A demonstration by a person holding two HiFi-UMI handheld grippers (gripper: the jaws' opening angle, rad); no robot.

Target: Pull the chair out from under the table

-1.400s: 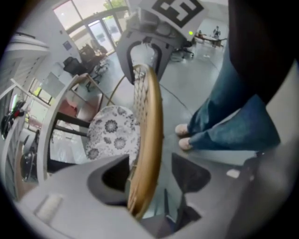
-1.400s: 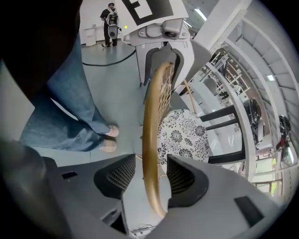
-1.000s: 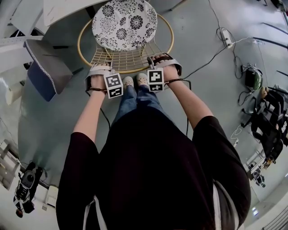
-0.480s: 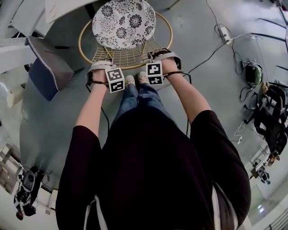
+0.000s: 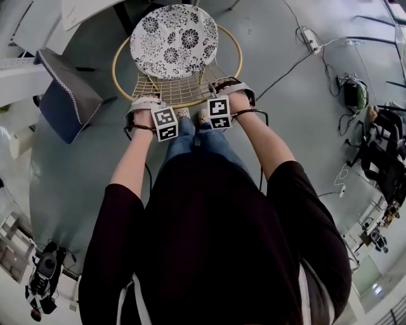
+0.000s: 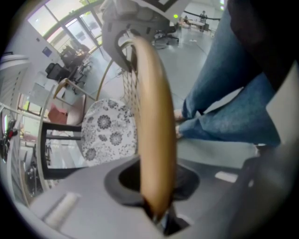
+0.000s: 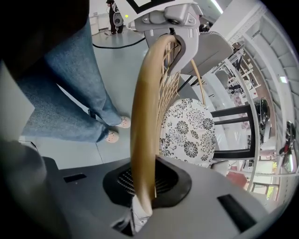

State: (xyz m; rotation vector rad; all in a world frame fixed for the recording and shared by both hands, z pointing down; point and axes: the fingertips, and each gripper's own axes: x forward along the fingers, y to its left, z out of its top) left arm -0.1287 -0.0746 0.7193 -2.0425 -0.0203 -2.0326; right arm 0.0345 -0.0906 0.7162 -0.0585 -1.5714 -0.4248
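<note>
The chair has a round floral seat [image 5: 174, 41] and a tan hoop back [image 5: 119, 60] filled with wire mesh. It stands just in front of the white table [image 5: 89, 9]. Both grippers point down onto the hoop's near edge, side by side. My left gripper [image 5: 146, 98] has the hoop [image 6: 154, 140] between its jaws, which are closing and press on it. My right gripper [image 5: 223, 84] is shut on the hoop [image 7: 142, 140] too. The person's shoes [image 5: 184, 114] stand right behind the chair.
A blue-grey padded seat [image 5: 66, 95] stands at the left beside the chair. Cables and a power strip [image 5: 311, 41] lie on the grey floor at the right. Dark equipment [image 5: 380, 171] crowds the far right edge.
The left gripper has closed on the hoop and risen slightly. The chair's seat now shows whole, a little farther from the table's edge. The right gripper has held its place.
</note>
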